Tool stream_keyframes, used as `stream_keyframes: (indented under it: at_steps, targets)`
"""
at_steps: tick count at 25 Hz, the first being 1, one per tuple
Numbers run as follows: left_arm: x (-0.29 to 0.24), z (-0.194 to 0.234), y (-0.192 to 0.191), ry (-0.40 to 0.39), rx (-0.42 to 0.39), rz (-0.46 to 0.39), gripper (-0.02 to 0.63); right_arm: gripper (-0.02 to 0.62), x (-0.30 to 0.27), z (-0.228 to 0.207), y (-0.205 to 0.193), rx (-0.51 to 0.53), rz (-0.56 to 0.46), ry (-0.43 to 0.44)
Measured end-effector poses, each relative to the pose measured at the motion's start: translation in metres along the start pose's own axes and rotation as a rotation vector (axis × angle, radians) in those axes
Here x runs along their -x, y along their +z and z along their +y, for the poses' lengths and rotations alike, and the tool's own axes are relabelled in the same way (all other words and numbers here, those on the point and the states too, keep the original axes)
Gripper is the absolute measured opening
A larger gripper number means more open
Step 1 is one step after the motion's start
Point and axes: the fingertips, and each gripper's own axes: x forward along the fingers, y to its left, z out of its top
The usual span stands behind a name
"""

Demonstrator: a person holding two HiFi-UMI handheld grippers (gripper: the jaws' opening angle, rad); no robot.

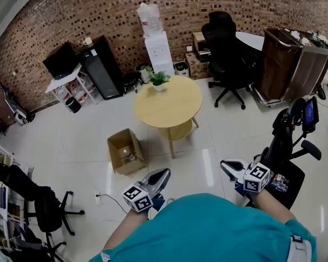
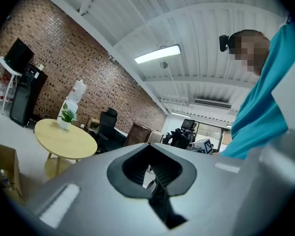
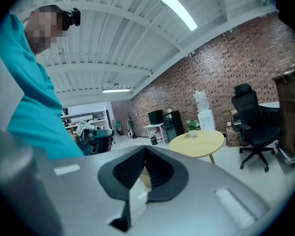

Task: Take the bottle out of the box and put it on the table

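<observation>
An open cardboard box [image 1: 126, 150] stands on the floor left of the round wooden table [image 1: 168, 103]. A small clear bottle [image 1: 130, 156] lies inside it. Both grippers are held close to the person's body, well short of the box and pointing toward it. The left gripper [image 1: 164, 172] is shut with nothing in it, and the right gripper [image 1: 224, 164] is shut and empty too. In the left gripper view the box [image 2: 2, 173] sits at the far left edge, with the table [image 2: 64, 139] beyond it. The right gripper view shows the table [image 3: 196, 142] ahead.
A potted plant [image 1: 158, 79] stands on the table's far edge. Behind it are a water dispenser [image 1: 157, 48], a black office chair [image 1: 227, 53] and a brown cart [image 1: 287, 61]. Another black chair [image 1: 44, 203] stands at the lower left. A camera rig [image 1: 292, 132] is close on the right.
</observation>
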Motion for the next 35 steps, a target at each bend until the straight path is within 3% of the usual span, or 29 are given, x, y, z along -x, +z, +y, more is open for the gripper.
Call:
stream_keyframes:
  at_steps: [4,13,19,24,30,35]
  targets:
    - [0.032,0.060,0.033,-0.036,-0.038,-0.010,0.000,0.003,-0.070,0.000,0.015,-0.008,-0.020,-0.026]
    - [0.087,0.214,0.101,-0.036,-0.054,-0.023,0.000,0.003,-0.229,-0.034,0.037,-0.024,-0.025,-0.076]
    - [0.096,0.261,0.109,-0.022,-0.011,-0.027,0.000,0.003,-0.270,-0.056,0.036,-0.050,-0.005,-0.109]
    - [0.050,0.291,0.094,0.007,-0.027,0.001,0.000,0.003,-0.273,-0.131,0.032,-0.068,-0.011,-0.093]
    - [-0.047,0.327,0.071,0.110,-0.060,-0.001,0.000,0.003,-0.274,-0.258,0.023,-0.023,0.016,0.025]
    - [-0.096,0.356,0.058,0.180,-0.022,-0.004,0.000,0.003,-0.290,-0.322,0.027,-0.039,0.019,0.100]
